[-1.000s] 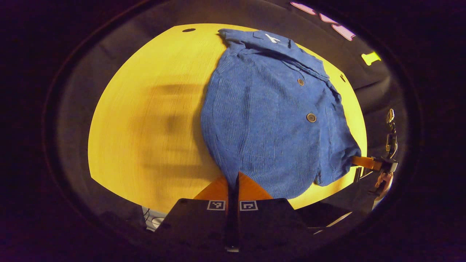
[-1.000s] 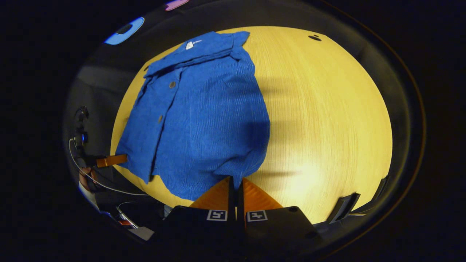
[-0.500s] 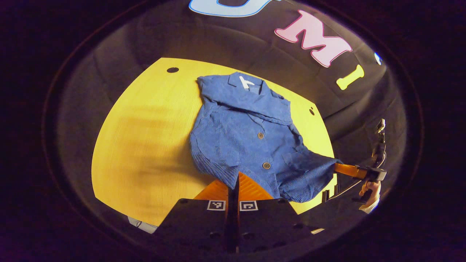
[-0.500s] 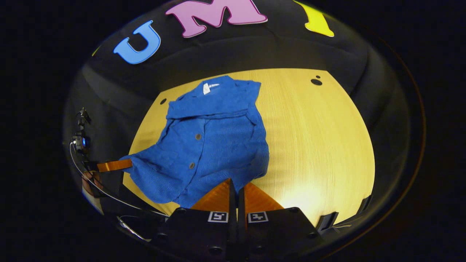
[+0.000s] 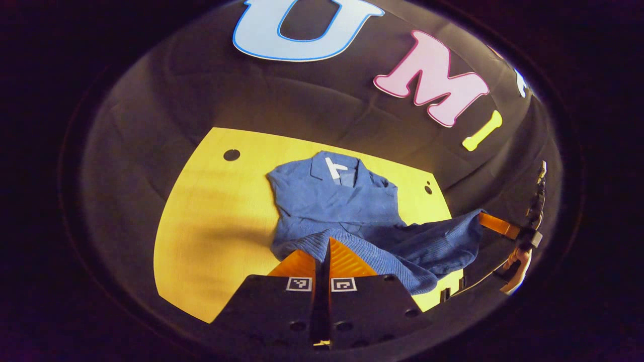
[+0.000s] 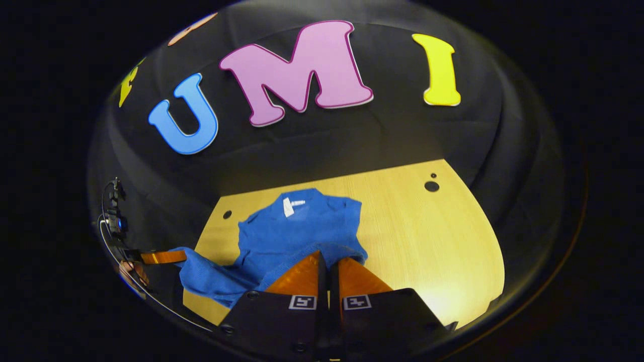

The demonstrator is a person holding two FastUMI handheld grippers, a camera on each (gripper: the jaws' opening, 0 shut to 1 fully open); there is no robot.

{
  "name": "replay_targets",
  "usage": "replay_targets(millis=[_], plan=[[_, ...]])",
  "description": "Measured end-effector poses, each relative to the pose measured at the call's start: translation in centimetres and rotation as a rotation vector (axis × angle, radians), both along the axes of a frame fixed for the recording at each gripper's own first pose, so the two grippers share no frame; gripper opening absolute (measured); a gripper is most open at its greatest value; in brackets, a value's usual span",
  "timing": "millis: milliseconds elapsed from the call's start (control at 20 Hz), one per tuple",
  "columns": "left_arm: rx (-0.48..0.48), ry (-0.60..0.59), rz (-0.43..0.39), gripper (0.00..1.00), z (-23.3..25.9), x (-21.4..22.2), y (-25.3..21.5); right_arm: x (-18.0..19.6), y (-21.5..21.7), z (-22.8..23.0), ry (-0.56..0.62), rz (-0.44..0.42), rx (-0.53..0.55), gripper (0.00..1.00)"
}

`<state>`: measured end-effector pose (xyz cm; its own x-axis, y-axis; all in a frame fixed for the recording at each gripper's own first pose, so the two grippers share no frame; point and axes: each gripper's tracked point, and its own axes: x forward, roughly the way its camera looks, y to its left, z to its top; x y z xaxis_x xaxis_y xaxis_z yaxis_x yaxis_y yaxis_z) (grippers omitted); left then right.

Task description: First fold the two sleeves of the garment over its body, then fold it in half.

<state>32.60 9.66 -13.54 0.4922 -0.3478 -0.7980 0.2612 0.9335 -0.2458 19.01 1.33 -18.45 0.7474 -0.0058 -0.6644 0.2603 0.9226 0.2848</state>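
Both grippers hold the bottom hem of the blue garment (image 5: 347, 211), one at each corner, so the lower half rises as one even edge ready to travel toward the collar (image 5: 336, 168). The left gripper (image 5: 322, 256) has its fingers pressed together on the hem at the near corner, and the right gripper (image 6: 328, 271) is clamped likewise on the opposite corner; it appears too in the left gripper view, out at the side (image 5: 495, 225), with cloth stretched between. The upper part of the garment lies flat on the yellow table (image 5: 211, 226), anchoring the fold. Its sleeves seem already tucked in, so this looks like the halving step
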Motion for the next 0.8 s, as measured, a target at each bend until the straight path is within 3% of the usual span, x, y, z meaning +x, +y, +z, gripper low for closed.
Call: replay_targets(millis=[150,350,550,700,800], plan=[[0.081,-0.079,0.032,0.00,0.7,6.0,0.7,7.9,-1.8,-0.4,-0.026,-0.001,-0.025,0.04],[0.131,-0.022,0.091,0.00,-3.9,12.8,0.2,16.8,-5.5,-6.7,0.019,-0.030,-0.033,0.04],[0.117,0.076,0.120,0.00,-10.6,17.8,-1.4,20.7,-7.9,-16.5,0.144,-0.059,-0.033,0.04],[0.226,0.050,0.109,0.00,-14.1,21.3,-1.9,22.7,-7.0,-20.9,0.164,-0.050,0.003,0.04],[0.247,0.019,0.114,0.00,-14.7,22.7,-2.5,23.8,-7.2,-22.6,0.148,-0.026,0.007,0.05]])
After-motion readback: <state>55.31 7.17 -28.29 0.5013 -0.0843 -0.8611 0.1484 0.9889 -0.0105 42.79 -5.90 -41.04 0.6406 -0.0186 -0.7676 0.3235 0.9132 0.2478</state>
